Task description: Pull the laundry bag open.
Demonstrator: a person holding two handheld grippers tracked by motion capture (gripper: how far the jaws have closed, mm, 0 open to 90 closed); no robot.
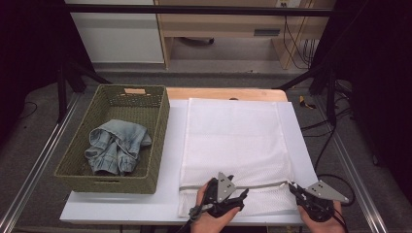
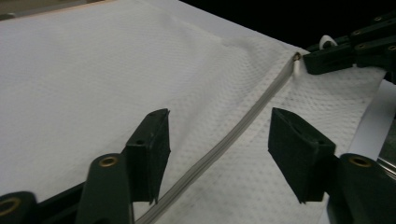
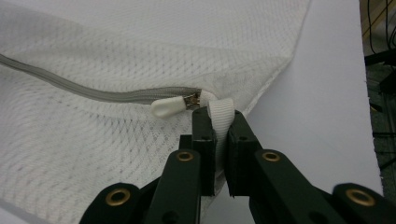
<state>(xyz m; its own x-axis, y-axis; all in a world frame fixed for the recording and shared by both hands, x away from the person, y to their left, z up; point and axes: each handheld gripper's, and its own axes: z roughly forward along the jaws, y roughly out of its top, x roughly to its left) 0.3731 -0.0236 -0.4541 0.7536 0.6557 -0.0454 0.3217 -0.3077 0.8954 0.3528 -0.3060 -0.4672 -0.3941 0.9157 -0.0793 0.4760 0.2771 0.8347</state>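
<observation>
On the white table (image 1: 170,160), near edge: one white mesh laundry bag (image 1: 233,141) laid flat, near end at the table's front edge, far end close to the wooden strip at the back. One grey zipper (image 1: 252,186) across the bag's near end, closed along its visible length. One white zipper pull (image 3: 169,107) at the right-hand end, beside one white webbing loop (image 3: 221,114).

Hidden or unclear: left stretch of zipper covered by the left gripper (image 1: 241,195) in the high view; both forearms cut off at the bottom edge; lower part of the loop lost between the jaws in the right gripper view.

Right gripper (image 3: 218,122): jaws pinched tight on the webbing loop at the bag's right corner, just beside the pull. Left gripper: jaws part-way apart, straddling the zipper, pads clear of the fabric on both sides in the left gripper view; nothing gripped.

To the left: one woven basket (image 1: 160,141), touching or just beside the bag's left edge, with one crumpled denim garment (image 1: 116,145) inside. Bare table strip right of the bag, narrow.
</observation>
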